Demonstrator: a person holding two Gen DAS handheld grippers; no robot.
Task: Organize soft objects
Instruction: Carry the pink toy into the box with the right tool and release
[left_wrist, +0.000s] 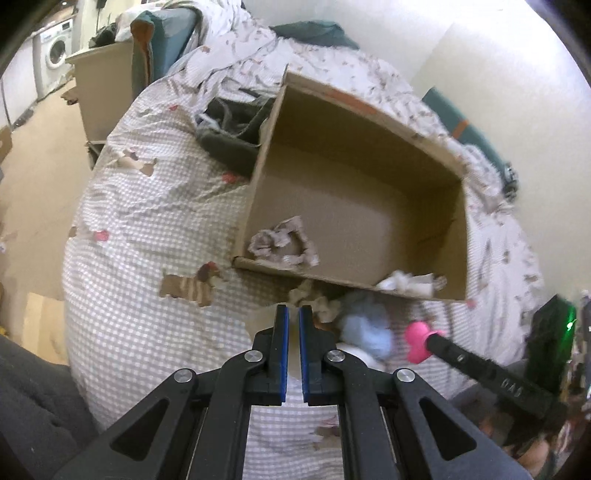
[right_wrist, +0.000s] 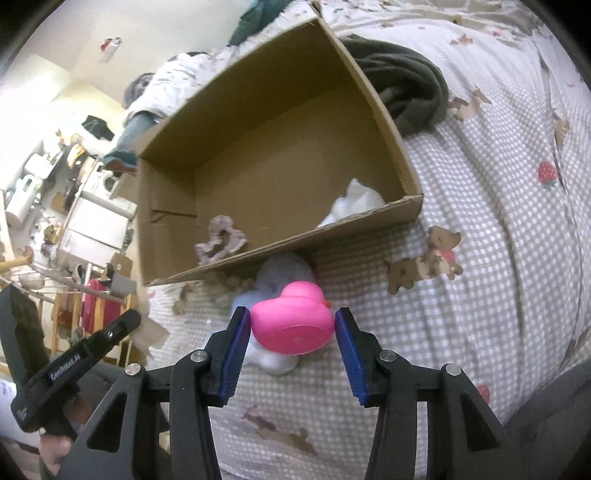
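Right hand-held gripper (right_wrist: 292, 328) pinching pink duck (right_wrist: 291, 321) above bed (right_wrist: 498, 221), cardboard box (right_wrist: 369, 218) at 12 o'clock. Left hand-held gripper (left_wrist: 293, 314) nearly closed, carrying nothing. Risk: smooth rounded duck squirting from pads before clearing box rim.

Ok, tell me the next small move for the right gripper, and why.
Probably carry the pink duck forward over the near wall of the cardboard box and release it there. The right gripper already clamps the duck, and the box, holding a scrunchie and white fluff, sits just ahead.
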